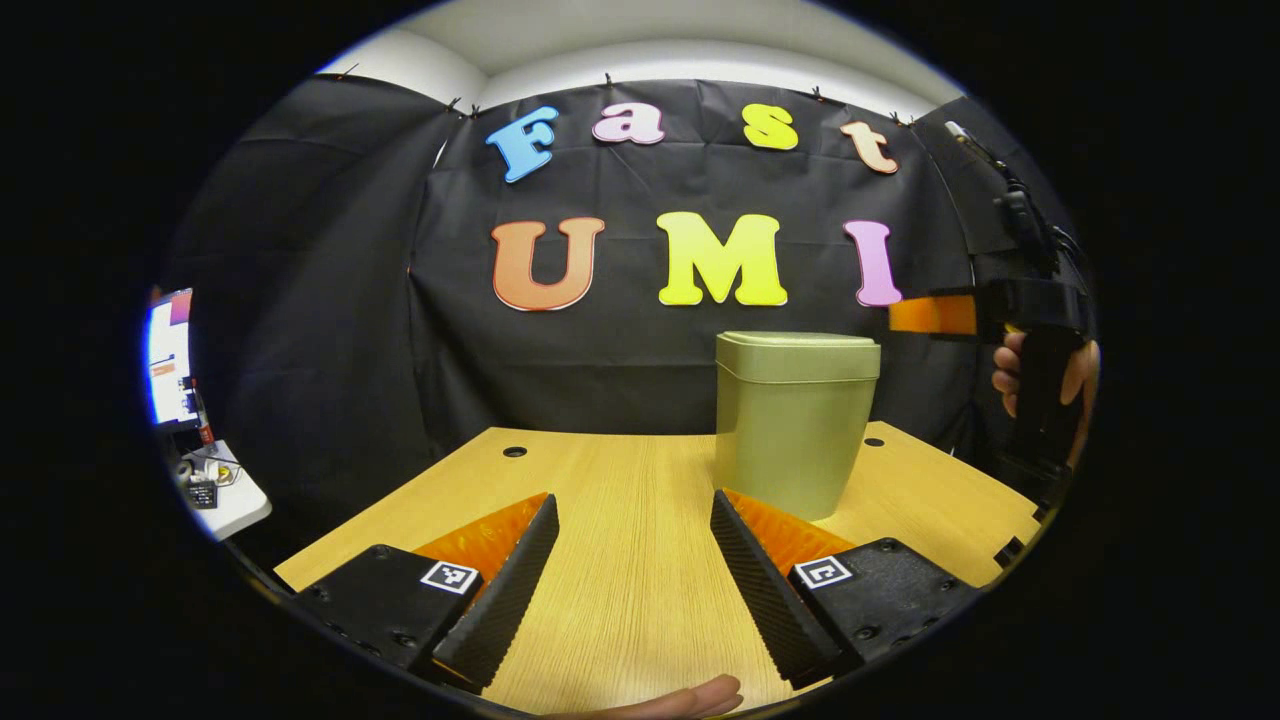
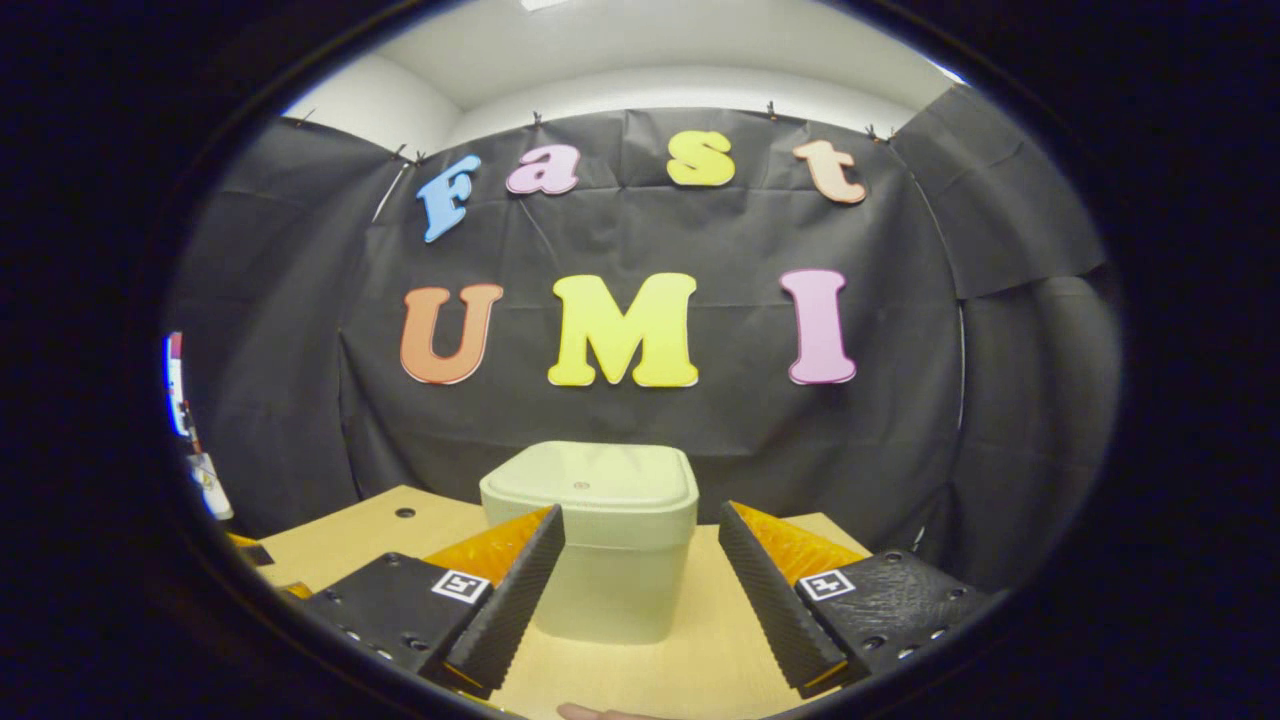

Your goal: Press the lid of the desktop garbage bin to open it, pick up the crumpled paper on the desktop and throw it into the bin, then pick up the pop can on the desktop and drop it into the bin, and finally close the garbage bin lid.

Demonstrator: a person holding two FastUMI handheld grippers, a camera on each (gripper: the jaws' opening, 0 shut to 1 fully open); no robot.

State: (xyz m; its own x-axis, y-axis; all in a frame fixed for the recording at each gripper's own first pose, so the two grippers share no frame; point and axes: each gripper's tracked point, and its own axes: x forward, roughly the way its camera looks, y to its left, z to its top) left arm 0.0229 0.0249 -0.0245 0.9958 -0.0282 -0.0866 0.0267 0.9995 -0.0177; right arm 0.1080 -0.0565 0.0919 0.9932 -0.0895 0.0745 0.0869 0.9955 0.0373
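We judge that we are at the first step or the last — the garbage bin (image 2: 590, 540) stands on the wooden desktop (image 1: 620, 560) with its lid (image 2: 590, 478) down, and we see neither paper nor can. Our right gripper (image 2: 630, 585) hangs spread wide and empty, nearer than the bin and above lid height, the bin between its fingers. Our left gripper (image 1: 630, 590), equally wide and empty, sits low with the bin beyond its right finger. If opening, the right must close in and press the lid.

You have one bin (image 1: 795, 425) on the surface (image 1: 620, 560), its one lid (image 2: 590, 478) down. You hold two tongs, the left (image 1: 634, 520) and the right (image 2: 640, 530), each with two fingers spread apart.
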